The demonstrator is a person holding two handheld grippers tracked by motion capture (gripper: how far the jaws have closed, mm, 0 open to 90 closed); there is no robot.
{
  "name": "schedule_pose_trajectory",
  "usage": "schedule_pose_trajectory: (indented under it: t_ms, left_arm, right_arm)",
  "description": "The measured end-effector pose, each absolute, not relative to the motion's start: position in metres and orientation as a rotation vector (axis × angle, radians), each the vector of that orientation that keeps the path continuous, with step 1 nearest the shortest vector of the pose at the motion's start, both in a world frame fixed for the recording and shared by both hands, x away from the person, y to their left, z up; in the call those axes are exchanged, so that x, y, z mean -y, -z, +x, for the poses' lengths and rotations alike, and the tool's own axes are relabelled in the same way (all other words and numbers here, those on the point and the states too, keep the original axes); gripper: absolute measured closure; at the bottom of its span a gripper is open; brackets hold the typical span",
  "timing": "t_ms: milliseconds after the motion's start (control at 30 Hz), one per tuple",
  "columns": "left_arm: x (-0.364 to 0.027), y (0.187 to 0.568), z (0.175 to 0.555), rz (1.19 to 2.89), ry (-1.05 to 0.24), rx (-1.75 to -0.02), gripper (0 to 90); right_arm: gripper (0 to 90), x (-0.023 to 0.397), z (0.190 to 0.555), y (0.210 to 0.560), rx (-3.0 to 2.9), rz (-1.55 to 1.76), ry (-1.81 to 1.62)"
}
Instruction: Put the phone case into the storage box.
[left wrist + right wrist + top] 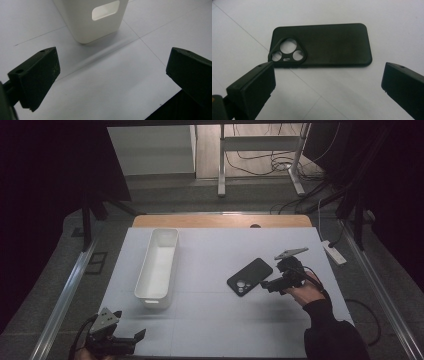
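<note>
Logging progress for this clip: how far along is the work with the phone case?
Nothing looks done yet: the phone case lies flat on the table, and the white bin looks empty. In hand: the right gripper is open, just short of the case. The left gripper is open near the bin. Left: grasping the case and moving it, perhaps to the bin.

White bin (pixel 159 265) stands left of frame centre on my counter (pixel 215 320), empty, handle cutout at near end. Power strip (pixel 334 252) at right edge, on floor.
</note>
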State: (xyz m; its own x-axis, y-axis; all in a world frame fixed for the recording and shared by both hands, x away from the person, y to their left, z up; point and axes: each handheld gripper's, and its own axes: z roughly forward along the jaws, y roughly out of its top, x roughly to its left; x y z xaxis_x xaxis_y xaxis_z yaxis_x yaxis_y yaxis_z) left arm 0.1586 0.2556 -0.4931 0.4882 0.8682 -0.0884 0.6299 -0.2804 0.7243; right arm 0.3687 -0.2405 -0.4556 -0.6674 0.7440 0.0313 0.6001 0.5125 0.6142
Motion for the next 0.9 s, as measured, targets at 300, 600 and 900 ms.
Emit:
schedule_pose_trajectory:
  t_ms: [300, 600, 900]
  left_arm:
    - [-0.256, 0.493, 0.159, 2.016, -0.425, -1.231, 0.0]
    - [-0.256, 0.493, 0.158, 2.017, -0.425, -1.227, 0.0]
    - [-0.256, 0.493, 0.158, 2.016, -0.423, -1.225, 0.0]
  right_arm:
    - [0.0, 0.229, 0.383, 0.457, -2.543, 1.1, -0.86]
    - [0.0, 0.216, 0.399, 0.459, -2.558, 1.103, -0.846]
    - [0.0, 0.205, 0.413, 0.464, -2.598, 1.094, -0.826]
